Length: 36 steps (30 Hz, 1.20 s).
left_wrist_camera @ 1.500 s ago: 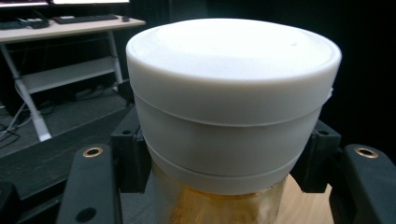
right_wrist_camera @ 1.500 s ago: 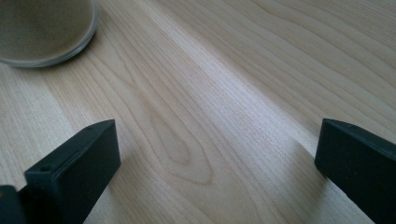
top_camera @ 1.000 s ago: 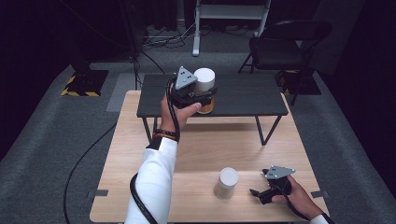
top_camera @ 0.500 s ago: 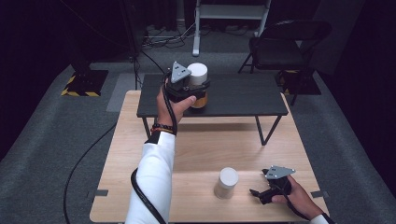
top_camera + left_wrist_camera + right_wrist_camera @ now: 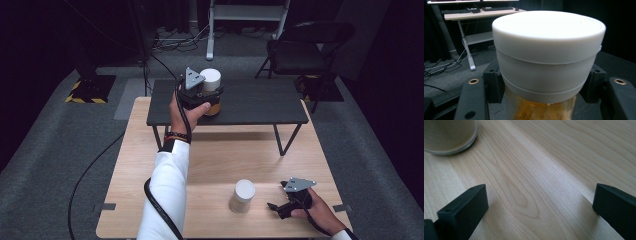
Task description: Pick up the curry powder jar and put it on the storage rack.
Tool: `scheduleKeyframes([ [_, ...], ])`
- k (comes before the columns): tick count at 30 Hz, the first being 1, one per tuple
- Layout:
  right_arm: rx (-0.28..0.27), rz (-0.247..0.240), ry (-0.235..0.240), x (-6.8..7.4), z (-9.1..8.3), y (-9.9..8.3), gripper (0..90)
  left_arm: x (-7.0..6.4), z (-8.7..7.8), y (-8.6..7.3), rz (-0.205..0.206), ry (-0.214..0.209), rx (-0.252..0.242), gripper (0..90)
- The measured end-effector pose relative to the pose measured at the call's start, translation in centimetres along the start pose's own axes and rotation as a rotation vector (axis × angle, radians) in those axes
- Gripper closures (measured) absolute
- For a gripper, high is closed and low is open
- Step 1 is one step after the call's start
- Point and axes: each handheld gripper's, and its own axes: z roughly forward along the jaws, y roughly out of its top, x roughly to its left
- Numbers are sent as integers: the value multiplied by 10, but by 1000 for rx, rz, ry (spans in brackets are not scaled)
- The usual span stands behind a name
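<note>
The left hand-held gripper [image 5: 200, 95] is held out over the near left part of a low black shelf [image 5: 250, 102] that stands on the far half of the wooden worktop [image 5: 220, 160]. Its jaws pinch a jar with a white lid [image 5: 211, 90], upright, the amber glass body showing below the lid. In the left gripper view the jar [image 5: 544, 65] sits squarely between the two black jaws, which press against its sides just under the lid's lower rim, and orange-brown contents show through the glass. Whether the jar's base touches the shelf or hangs just above it cannot be told. The person's left hand [image 5: 185, 112] wraps the gripper's body from below, the white sleeve [image 5: 167, 190] running back toward the near edge with a black cable along it. The right hand-held gripper [image 5: 280, 207] lies low on the worktop at the near right corner, its jaws spread wide and pointing left, with nothing between them. The right gripper view shows bare wood grain between the two parted jaws [image 5: 541, 220]. A second white-lidded jar [image 5: 242, 196] stands upright on the worktop just left of that gripper, apart from the jaw tips; its rounded base [image 5: 449, 135] shows in the upper left corner of the right gripper view.
</note>
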Motion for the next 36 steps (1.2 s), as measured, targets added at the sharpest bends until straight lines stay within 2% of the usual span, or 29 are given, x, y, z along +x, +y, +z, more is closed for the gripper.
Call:
scheduleKeyframes([
  [5, 0, 0, 0, 0, 0, 0, 0, 3, -1, -5, -19, -10, -17, 350],
  [8, 0, 0, 0, 0, 0, 0, 0, -1, 0, -5, 1, 3, -11, 348],
  [11, 0, 0, 0, 0, 0, 0, 0, -1, 1, -5, -4, -1, -2, 327],
  [14, 0, 0, 0, 0, 0, 0, 0, -5, 4, -2, 11, 9, 19, 209],
  [16, 0, 0, 0, 0, 0, 0, 0, -11, 5, 1, 17, 38, 29, 90],
  [19, 0, 0, 0, 0, 0, 0, 0, -13, 2, 5, 21, 46, 31, 49],
  [22, 1, -1, 1, 0, 0, 0, 0, -18, 1, 14, 53, 69, 58, 37],
  [26, 0, -1, 1, 0, 0, 0, 0, -20, -4, 19, 61, 70, 42, 36],
  [30, 0, -1, 1, 0, 0, 0, 0, -27, -13, 20, 107, 96, 9, 34],
  [36, 1, -1, 1, 0, 0, 0, 0, -28, -25, 21, 131, 92, -23, 25],
])
